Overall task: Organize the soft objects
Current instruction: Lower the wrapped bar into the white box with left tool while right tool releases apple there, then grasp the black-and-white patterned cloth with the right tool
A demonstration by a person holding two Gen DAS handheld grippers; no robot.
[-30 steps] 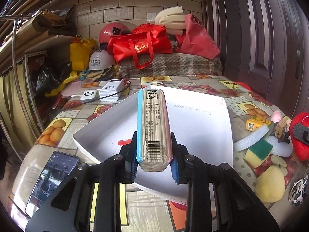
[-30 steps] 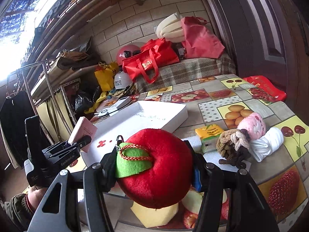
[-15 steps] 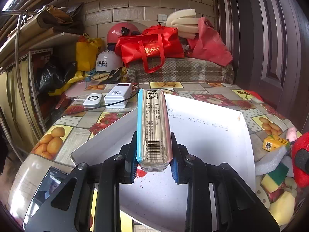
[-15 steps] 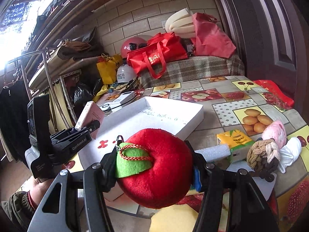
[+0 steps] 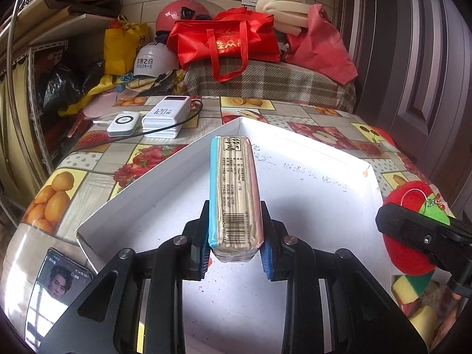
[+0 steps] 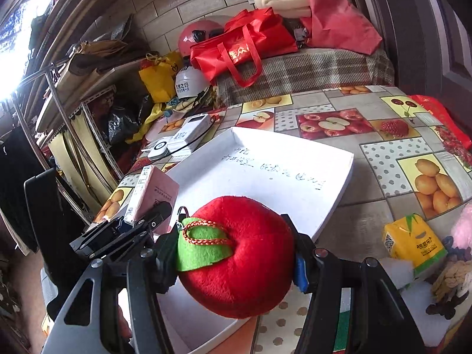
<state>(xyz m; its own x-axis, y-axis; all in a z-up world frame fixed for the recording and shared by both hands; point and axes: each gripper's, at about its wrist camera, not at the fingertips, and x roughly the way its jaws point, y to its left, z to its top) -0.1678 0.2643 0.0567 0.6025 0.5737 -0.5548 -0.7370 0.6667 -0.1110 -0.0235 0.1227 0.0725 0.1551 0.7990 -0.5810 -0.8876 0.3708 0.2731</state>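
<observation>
My left gripper (image 5: 234, 244) is shut on a pink and blue tissue pack (image 5: 234, 188), held on edge above the white shallow box (image 5: 309, 194). My right gripper (image 6: 236, 259) is shut on a red plush apple (image 6: 242, 253) with a green felt leaf, held over the box's (image 6: 265, 171) near right part. The plush apple also shows at the right edge of the left wrist view (image 5: 413, 224). The left gripper with the tissue pack (image 6: 153, 194) shows at the left of the right wrist view. The box holds nothing.
Power banks (image 5: 165, 115) with a cable lie on the fruit-patterned table behind the box. A phone (image 5: 59, 277) lies at the near left. A yellow tissue packet (image 6: 413, 244), sponges (image 5: 413, 289) and small plush toys (image 6: 451, 283) lie to the right. Bags and helmets are piled at the back.
Both grippers have moved forward over the white box with their loads. The plush apple now hangs over the box's near right part. The tissue pack is farther over its middle.
</observation>
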